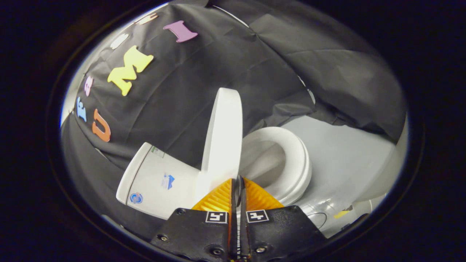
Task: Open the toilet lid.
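Your gripper [237,183] has its orange fingers [218,198] pressed nearly together, with the lower edge of the raised toilet lid [222,138] just at their tips; whether they pinch it you cannot tell; the lid stands up, between the tank [156,182] and the open seat [291,163].

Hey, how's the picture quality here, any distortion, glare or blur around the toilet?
Gripper view: fisheye bends the tank and floor; the raised lid is bright but sharp; shadow sits inside the seat ring; the shut gripper looks slightly soft up close.
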Tool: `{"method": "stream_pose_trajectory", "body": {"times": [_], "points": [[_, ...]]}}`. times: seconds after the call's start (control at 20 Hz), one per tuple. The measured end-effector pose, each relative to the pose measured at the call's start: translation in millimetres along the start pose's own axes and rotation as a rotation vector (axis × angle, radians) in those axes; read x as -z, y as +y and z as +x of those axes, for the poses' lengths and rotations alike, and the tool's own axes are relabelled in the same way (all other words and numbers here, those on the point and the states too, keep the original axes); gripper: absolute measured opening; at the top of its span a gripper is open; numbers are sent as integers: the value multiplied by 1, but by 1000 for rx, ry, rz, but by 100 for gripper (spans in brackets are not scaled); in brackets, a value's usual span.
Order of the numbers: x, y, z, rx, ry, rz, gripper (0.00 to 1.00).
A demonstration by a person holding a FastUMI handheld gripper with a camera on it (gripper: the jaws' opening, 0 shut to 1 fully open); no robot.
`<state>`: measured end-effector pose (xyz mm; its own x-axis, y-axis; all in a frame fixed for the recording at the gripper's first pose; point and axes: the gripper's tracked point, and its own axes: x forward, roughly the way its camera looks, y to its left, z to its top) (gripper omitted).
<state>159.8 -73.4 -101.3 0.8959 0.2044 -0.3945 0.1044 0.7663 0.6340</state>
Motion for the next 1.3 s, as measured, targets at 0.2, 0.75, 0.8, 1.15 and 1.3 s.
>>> {"method": "stream_pose_trajectory", "body": {"times": [0.2,0.75,0.8,1.15,1.3], "points": [[-3,17,-6,17,-22,-64,6],[-6,58,-17,21,-66,-177,6],[-6,62,-18,26,-72,-192,6],[-2,93,-22,44,-108,-299,6],[-1,105,-23,55,-122,-345,6]]}}
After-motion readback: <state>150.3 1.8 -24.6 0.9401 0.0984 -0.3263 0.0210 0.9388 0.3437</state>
